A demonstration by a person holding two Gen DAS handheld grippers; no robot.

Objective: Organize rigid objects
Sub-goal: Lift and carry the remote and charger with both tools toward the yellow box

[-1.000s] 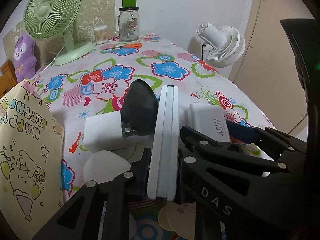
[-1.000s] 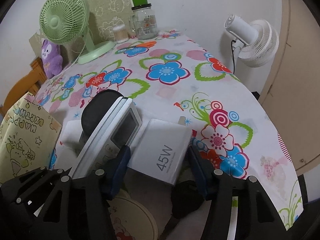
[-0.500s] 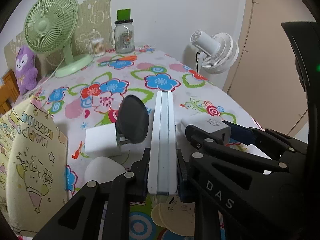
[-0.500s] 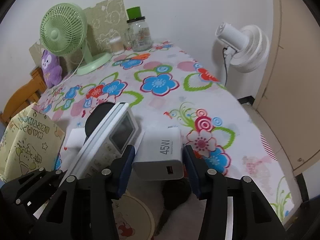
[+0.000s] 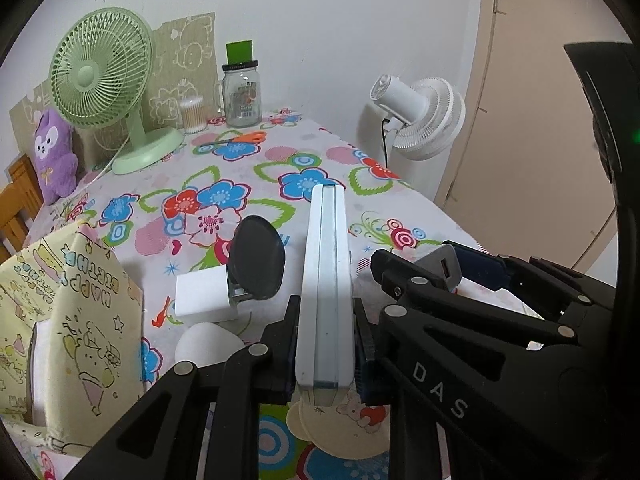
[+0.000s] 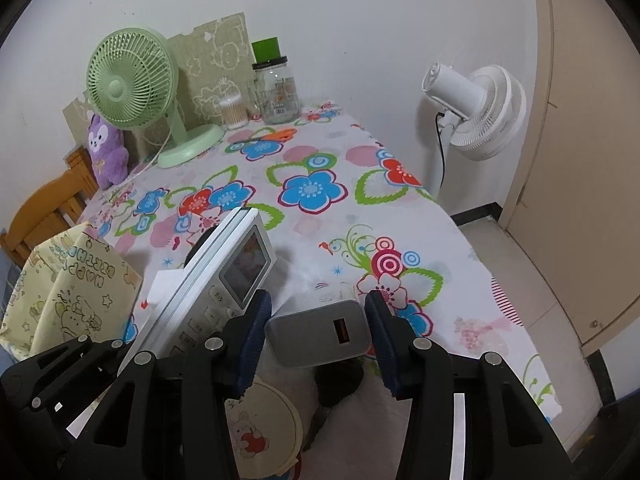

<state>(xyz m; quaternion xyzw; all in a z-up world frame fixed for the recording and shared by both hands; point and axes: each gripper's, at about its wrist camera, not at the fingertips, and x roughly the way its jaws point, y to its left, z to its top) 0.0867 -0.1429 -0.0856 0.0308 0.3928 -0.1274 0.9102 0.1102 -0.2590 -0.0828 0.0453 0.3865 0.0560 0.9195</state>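
Holding a remote (image 5: 325, 288) edge-up, clamped in my left claw (image 5: 326, 346), while my right claw (image 6: 316, 330) grips a charger (image 6: 318, 330), both lifted above the table (image 6: 320, 208).

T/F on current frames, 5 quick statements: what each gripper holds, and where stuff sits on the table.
1. The left gripper is shut on the white remote. True.
2. The right gripper holds a glass jar. False: it holds the grey charger, whose USB port faces the camera; the glass jar stands at the table's far end.
3. The green fan stands on the floor. False: it stands on the floral tablecloth; the white fan is beyond the table's edge.
4. A purple plush sits to the left of the green fan. True.
5. The remote's screen shows in the right wrist view. True.
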